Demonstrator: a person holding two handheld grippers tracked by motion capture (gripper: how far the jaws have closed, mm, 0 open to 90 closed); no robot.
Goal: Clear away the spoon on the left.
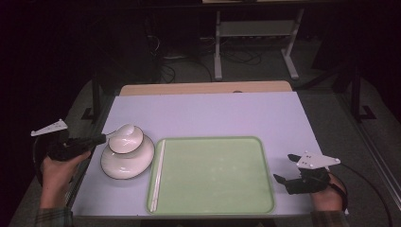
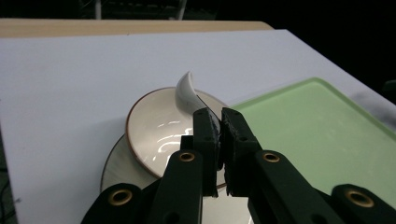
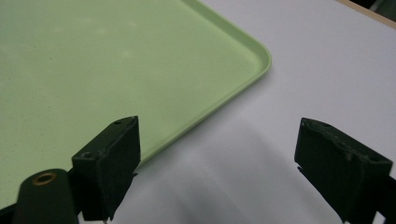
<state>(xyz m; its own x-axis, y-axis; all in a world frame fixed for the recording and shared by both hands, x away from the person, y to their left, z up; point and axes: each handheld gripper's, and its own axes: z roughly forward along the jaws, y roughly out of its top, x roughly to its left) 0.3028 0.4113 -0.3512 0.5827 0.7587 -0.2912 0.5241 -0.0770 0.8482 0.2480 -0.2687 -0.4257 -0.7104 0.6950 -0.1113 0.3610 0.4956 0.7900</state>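
Left hand-held gripper (image 2: 219, 122) pinches a white spoon (image 2: 186, 91) above lavender table (image 1: 213, 113), dark room.

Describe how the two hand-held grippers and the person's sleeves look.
Left hand-held gripper: black body, two blocky black jaws with brass-coloured rivets at the linkages, and a grey three-cornered plate on top. Right hand-held gripper: the same black build, a grey plate with small dark dots, and a thin black cable trailing off. Both cuffs are plaid, the left sleeve greenish.
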